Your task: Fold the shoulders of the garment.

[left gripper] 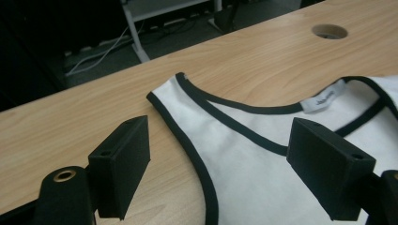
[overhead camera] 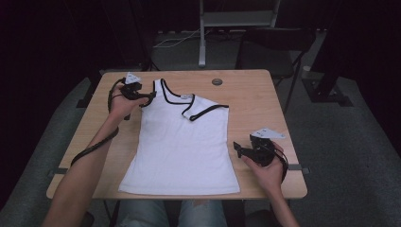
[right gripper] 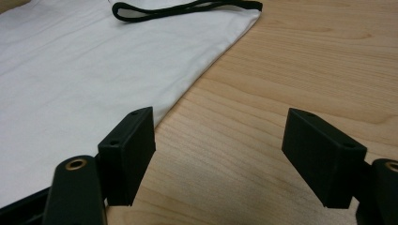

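Observation:
A white sleeveless top (overhead camera: 182, 142) with black trim lies flat on the wooden table (overhead camera: 250, 94), neckline toward the far side. My left gripper (overhead camera: 147, 100) hovers open at the top's left shoulder strap (left gripper: 187, 112), its jaws astride the strap's black-edged side with nothing clamped. My right gripper (overhead camera: 238, 150) stands open just off the top's right side edge, over bare wood. In the right gripper view the white fabric (right gripper: 94, 65) reaches the left jaw, and the black-trimmed armhole (right gripper: 187, 8) lies farther off. A white neck label (left gripper: 324, 99) shows inside the collar.
A round cable hole (overhead camera: 217, 82) sits near the table's far edge. Beyond the table stand a metal frame leg (overhead camera: 202, 42) and a dark chair (overhead camera: 279, 52). Cables lie on the floor behind. Bare wood runs along both sides of the top.

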Demonstrator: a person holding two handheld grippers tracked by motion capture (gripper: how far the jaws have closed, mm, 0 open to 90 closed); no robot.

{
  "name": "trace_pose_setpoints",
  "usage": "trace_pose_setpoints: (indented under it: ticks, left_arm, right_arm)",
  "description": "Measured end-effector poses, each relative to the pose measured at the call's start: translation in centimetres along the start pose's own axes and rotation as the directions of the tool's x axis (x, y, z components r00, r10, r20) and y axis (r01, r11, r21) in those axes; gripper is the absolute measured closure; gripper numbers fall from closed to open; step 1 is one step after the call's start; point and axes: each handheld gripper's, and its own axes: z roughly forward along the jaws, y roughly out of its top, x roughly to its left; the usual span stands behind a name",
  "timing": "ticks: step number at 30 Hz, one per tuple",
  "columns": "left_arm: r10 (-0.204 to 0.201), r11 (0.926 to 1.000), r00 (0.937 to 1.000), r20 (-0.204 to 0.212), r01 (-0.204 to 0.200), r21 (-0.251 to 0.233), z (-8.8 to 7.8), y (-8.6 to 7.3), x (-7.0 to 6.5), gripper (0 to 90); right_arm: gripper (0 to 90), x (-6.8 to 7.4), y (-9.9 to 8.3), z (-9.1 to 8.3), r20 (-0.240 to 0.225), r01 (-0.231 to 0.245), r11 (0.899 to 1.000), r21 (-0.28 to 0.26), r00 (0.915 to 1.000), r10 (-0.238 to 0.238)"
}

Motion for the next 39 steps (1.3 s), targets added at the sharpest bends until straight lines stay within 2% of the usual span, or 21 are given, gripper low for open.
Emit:
trace_pose_setpoints:
  ticks: [6, 8, 14, 18, 22, 24, 26, 28, 30, 33, 37, 39]
  left_arm:
    - [-0.024, 0.9995, 0.9995, -0.022, 0.024, 0.021, 1.3, 0.2, 0.6, 21.7]
    - [-0.046, 0.9986, 0.9987, -0.02, 0.047, 0.024, 1.8, 0.4, 0.6, 21.7]
    - [-0.081, 0.9957, 0.9965, -0.022, 0.082, 0.045, 3.5, 0.6, 0.7, 21.7]
    - [-0.077, 0.9939, 0.9965, -0.033, 0.079, 0.076, 4.7, 0.7, 0.8, 21.8]
    - [-0.087, 0.9919, 0.994, -0.066, 0.092, 0.087, 5.5, 0.9, 1.2, 22.0]
    - [-0.074, 0.9921, 0.9946, -0.073, 0.081, 0.096, 5.9, 1.2, 1.3, 25.8]
    - [-0.088, 0.9916, 0.994, -0.065, 0.094, 0.089, 6.2, 1.4, 1.1, 27.9]
    - [-0.084, 0.9906, 0.9946, -0.062, 0.09, 0.103, 6.5, 1.5, 1.0, 27.9]
    - [-0.051, 0.9882, 0.9965, -0.066, 0.06, 0.141, 6.8, 1.3, 0.8, 28.0]
    - [-0.062, 0.9842, 0.9961, -0.062, 0.071, 0.162, 7.4, 1.3, 0.6, 33.2]
    - [-0.079, 0.9803, 0.996, -0.042, 0.086, 0.178, 7.9, 1.2, 0.2, 34.2]
    - [-0.083, 0.9773, 0.9953, -0.051, 0.091, 0.191, 8.2, 0.9, 0.1, 36.1]
  right_arm:
    - [25.4, 0.0, 0.0, 0.0, 0.001, 0.001, 1.0, 0.001, 1.0, -0.001]
    - [25.4, 0.0, 0.0, 0.1, 0.002, 0.004, 1.0, 0.003, 1.0, -0.004]
    - [25.4, 0.1, 0.0, 0.0, -0.001, 0.01, 1.0, 0.0, 0.9999, -0.01]
    - [25.3, 0.0, 0.0, 0.0, -0.003, 0.011, 1.0, -0.004, 0.9999, -0.011]
    - [25.3, 0.1, 0.0, 0.0, -0.003, 0.01, 1.0, -0.001, 0.9999, -0.01]
    - [25.4, 0.1, 0.0, 0.0, -0.002, 0.011, 1.0, 0.0, 0.9999, -0.011]
    - [25.3, 0.1, 0.1, 0.1, -0.002, 0.014, 1.0, 0.0, 0.9999, -0.014]
    - [25.3, 0.1, 0.0, 0.1, -0.002, 0.018, 1.0, -0.001, 0.9998, -0.018]
    - [25.4, 0.1, 0.0, 0.1, -0.004, 0.017, 1.0, -0.001, 0.9998, -0.017]
    - [25.3, 0.1, 0.0, 0.0, -0.005, 0.019, 1.0, -0.001, 0.9998, -0.019]
    - [25.4, 0.2, 0.0, -0.1, -0.009, 0.022, 1.0, 0.0, 0.9997, -0.022]
    - [25.4, 0.1, 0.0, -0.1, -0.011, 0.022, 1.0, -0.002, 0.9997, -0.022]
